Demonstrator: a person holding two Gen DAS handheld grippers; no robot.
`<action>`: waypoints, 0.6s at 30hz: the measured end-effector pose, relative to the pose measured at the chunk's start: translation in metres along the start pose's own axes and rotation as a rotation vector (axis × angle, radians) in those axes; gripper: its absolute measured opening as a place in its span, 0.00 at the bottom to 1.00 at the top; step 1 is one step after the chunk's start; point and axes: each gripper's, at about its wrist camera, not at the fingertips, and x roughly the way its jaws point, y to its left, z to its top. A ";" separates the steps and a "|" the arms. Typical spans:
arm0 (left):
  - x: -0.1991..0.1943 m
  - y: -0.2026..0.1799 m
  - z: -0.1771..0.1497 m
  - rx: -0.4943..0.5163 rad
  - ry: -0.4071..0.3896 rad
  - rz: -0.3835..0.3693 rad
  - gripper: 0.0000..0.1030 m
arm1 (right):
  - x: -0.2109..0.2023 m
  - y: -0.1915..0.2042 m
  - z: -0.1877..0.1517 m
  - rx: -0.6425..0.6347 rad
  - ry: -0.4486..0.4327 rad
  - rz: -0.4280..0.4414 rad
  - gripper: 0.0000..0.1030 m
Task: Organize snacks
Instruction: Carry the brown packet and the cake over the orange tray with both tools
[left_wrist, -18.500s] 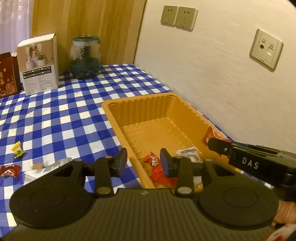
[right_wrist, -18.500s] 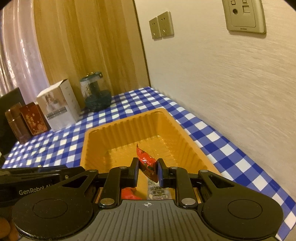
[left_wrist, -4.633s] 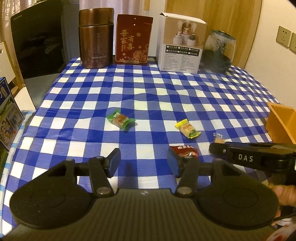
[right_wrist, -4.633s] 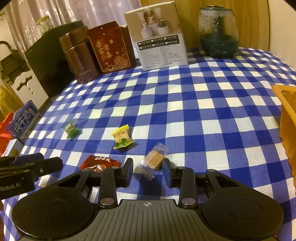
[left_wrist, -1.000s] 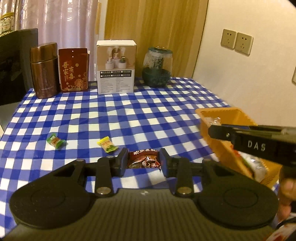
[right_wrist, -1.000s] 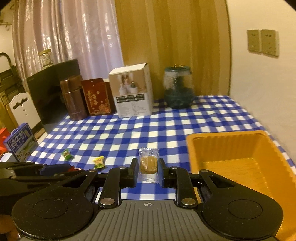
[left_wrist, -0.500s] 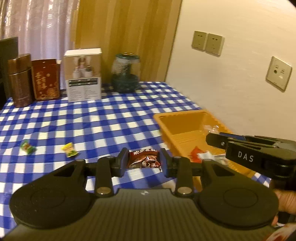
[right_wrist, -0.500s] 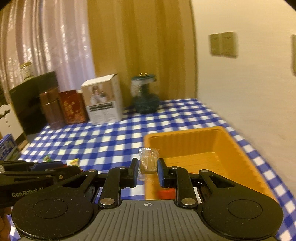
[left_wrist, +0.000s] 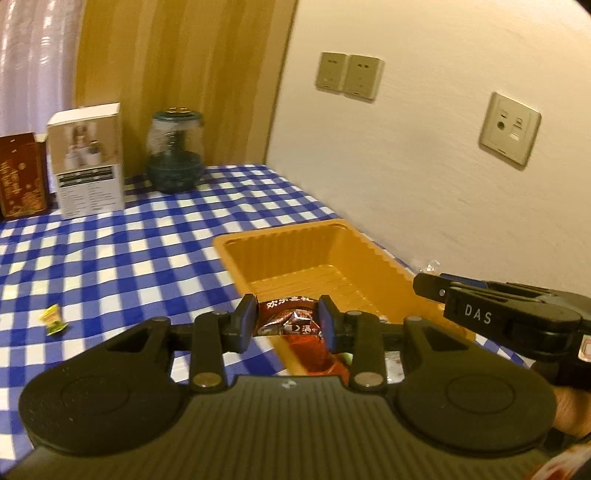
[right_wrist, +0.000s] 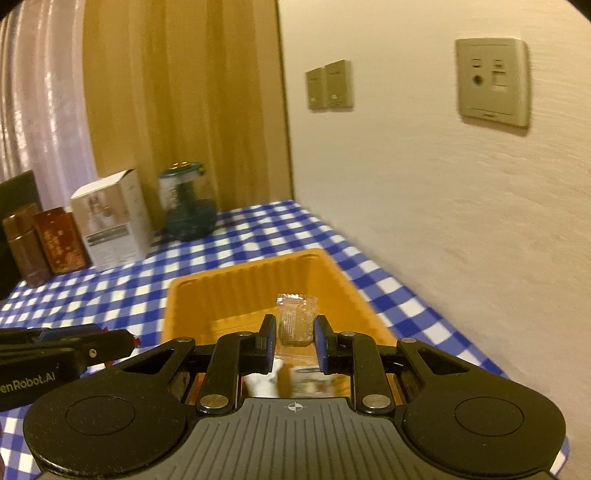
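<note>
My left gripper (left_wrist: 287, 318) is shut on a red snack packet (left_wrist: 286, 320) and hangs over the near left corner of the orange tray (left_wrist: 295, 230). In the right wrist view my right gripper (right_wrist: 294, 334) is shut on a clear-wrapped brown candy (right_wrist: 295, 322), held above the middle of the orange tray (right_wrist: 243, 280). The right gripper's arm (left_wrist: 498, 314) reaches in over the tray's right rim; the left gripper's arm (right_wrist: 66, 350) shows at the tray's left side. A few wrapped snacks lie in the tray's near end (left_wrist: 332, 360), mostly hidden by my fingers.
A yellow-green candy (left_wrist: 53, 317) lies on the blue checked cloth (left_wrist: 110, 258), left of the tray. A white box (left_wrist: 86, 160), a dark glass jar (left_wrist: 175, 151) and a red box (left_wrist: 22, 179) stand at the back. The wall (left_wrist: 424, 166) runs close along the tray's right side.
Both grippers have swung right from the open cloth to over the orange tray, each still holding its snack. The tray now fills the middle of both views.
</note>
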 end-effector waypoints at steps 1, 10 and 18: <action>0.003 -0.003 0.000 0.006 0.001 -0.005 0.32 | 0.001 -0.003 0.000 0.005 0.002 -0.010 0.21; 0.030 -0.017 0.000 0.010 0.032 -0.042 0.32 | 0.015 -0.014 -0.003 0.027 0.061 -0.040 0.21; 0.042 -0.016 0.000 -0.005 0.050 -0.068 0.32 | 0.018 -0.016 -0.004 0.040 0.079 -0.052 0.21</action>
